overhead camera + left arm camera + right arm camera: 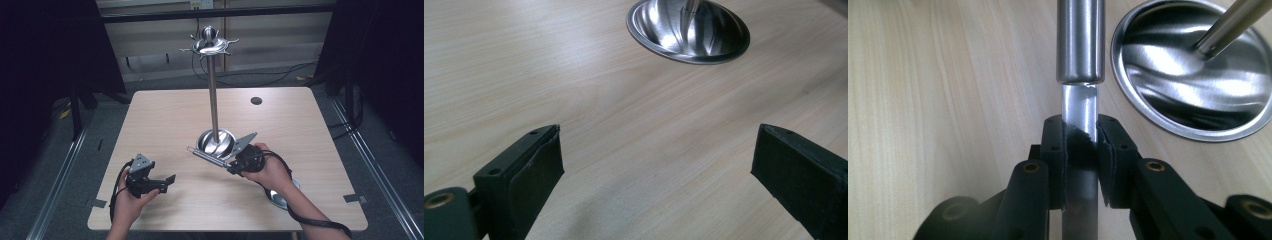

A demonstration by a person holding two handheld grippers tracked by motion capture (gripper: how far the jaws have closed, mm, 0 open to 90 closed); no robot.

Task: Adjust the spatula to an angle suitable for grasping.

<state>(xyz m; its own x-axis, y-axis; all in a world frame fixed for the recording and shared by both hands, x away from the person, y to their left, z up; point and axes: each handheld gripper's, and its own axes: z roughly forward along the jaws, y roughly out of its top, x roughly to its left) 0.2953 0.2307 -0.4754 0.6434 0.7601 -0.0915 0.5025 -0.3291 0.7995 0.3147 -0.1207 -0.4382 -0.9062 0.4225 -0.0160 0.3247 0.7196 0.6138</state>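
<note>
The right gripper [1081, 142], jaws clamped on one metal rod [210, 156] at the single stand's base [216, 142], sits mid-table, while the left gripper [656, 157] at eight o'clock gapes wide over bare table [165, 115].

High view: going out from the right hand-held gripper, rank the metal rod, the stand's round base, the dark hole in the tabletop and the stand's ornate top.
1. Metal rod: clamped in the right hand-held gripper, pointing left.
2. Round base: just beyond the rod, mid-table.
3. Dark hole: near the table's far edge.
4. Ornate top: at the pole's upper end, past the far edge in this view.
</note>
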